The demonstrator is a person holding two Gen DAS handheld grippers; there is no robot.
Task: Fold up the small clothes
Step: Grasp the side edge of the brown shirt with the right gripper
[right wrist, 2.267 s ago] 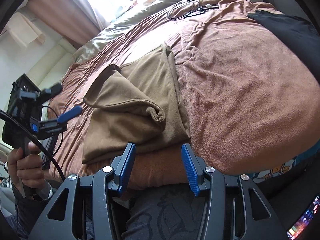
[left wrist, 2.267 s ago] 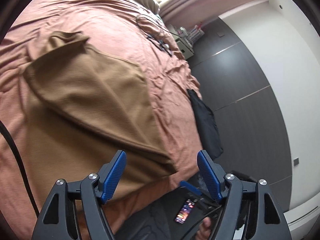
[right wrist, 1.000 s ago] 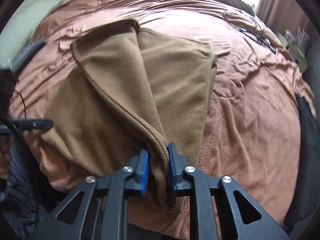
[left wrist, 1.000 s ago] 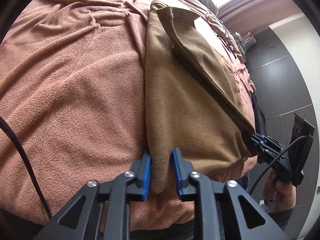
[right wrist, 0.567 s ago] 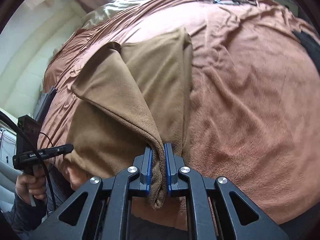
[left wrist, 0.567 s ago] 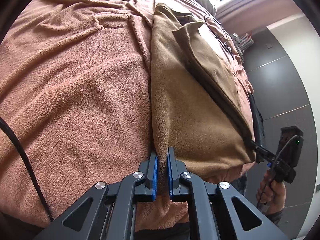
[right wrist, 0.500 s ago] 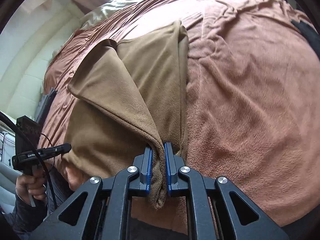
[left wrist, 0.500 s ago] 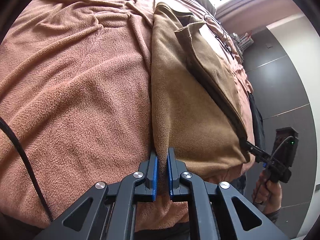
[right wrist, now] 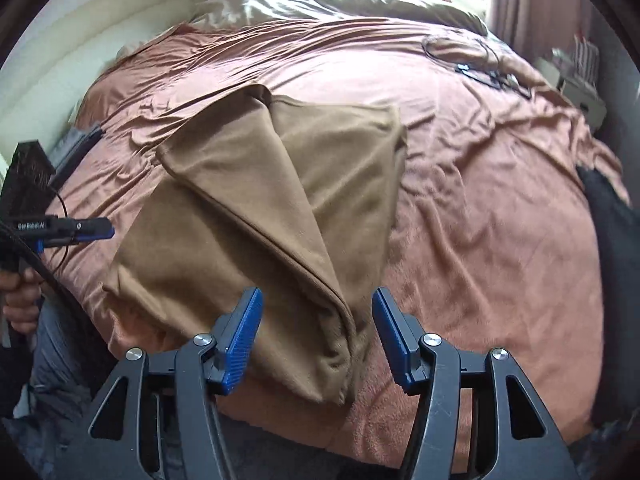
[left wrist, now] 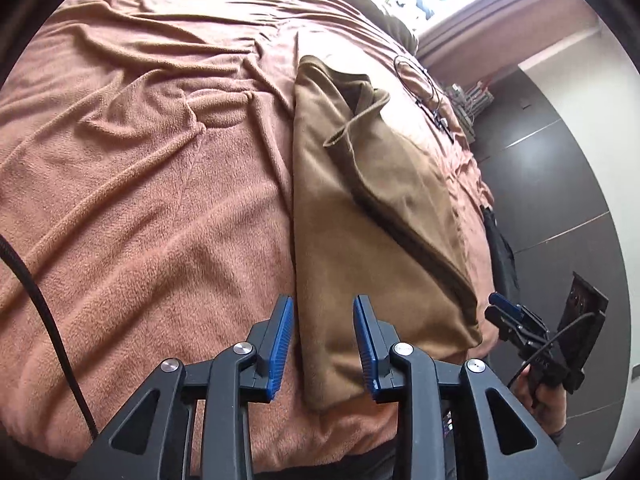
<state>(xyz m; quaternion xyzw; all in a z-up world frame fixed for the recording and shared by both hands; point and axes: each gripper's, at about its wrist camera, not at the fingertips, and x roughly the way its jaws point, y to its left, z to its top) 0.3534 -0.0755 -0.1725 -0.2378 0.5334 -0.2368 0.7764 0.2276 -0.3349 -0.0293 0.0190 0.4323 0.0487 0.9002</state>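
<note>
A tan garment [left wrist: 360, 240] lies on the rust-brown blanket [left wrist: 140, 200] of a bed, with one flap folded slantwise over the rest. My left gripper [left wrist: 325, 344] hovers over its near left corner. Its jaws are opening, and the cloth lies loose between the blue pads, untouched. In the right wrist view the garment [right wrist: 248, 208] spreads ahead. My right gripper [right wrist: 318, 340] is over the near right corner, its jaws also opening and clear of the cloth. Each gripper shows in the other's view: the right gripper [left wrist: 508, 316] at the garment's right corner, the left gripper [right wrist: 92, 229] at its left edge.
A black garment [right wrist: 612, 208] hangs over the bed's right side. A coiled cable [right wrist: 480, 64] lies on the far blanket, with an olive quilt [right wrist: 340, 4] beyond it. A bedside unit [right wrist: 580, 88] and dark wardrobe panels [left wrist: 560, 184] stand to the right. A person's hand [right wrist: 20, 300] holds the left gripper.
Both grippers were shut on the garment's near corners; their jaws have since parted and let the cloth go. Both have drawn back slightly, and the garment now lies flatter on the bed.
</note>
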